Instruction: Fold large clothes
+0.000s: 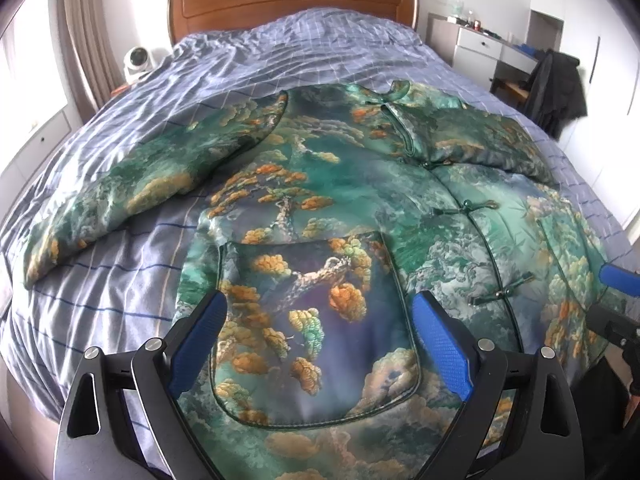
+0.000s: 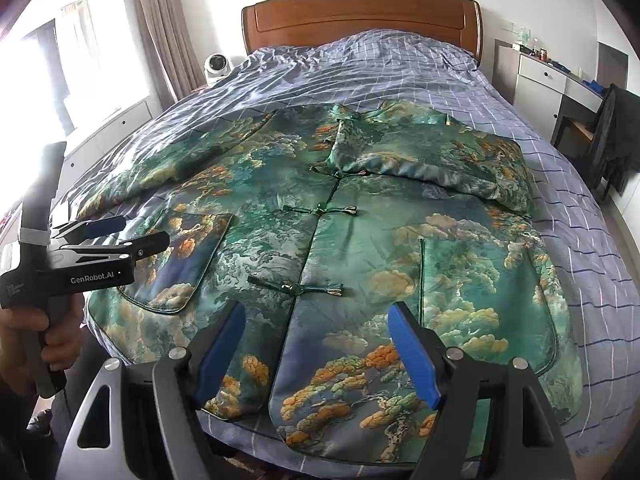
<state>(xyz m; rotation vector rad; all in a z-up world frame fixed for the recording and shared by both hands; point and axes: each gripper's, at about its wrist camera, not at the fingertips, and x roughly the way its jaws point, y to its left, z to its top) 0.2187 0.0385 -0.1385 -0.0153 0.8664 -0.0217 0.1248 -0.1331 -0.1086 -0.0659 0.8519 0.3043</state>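
A green padded jacket [image 1: 344, 208] with orange tree print and knot buttons lies front up on the bed [image 1: 120, 248], collar toward the headboard; it also shows in the right wrist view [image 2: 360, 240]. Its left sleeve [image 1: 132, 184] spreads out to the left. Its right sleeve [image 2: 452, 164] is folded across the chest. My left gripper [image 1: 320, 312] is open above the left patch pocket [image 1: 316, 320]. My right gripper [image 2: 316, 320] is open above the bottom hem near the lowest knot button [image 2: 298, 290]. Neither touches the cloth.
The bed has a blue checked cover [image 2: 400, 68] and a wooden headboard [image 2: 360, 16]. A white fan [image 2: 218, 65] stands at the left. At the right, a white desk [image 2: 548, 80] and a chair with dark clothes [image 2: 612, 136].
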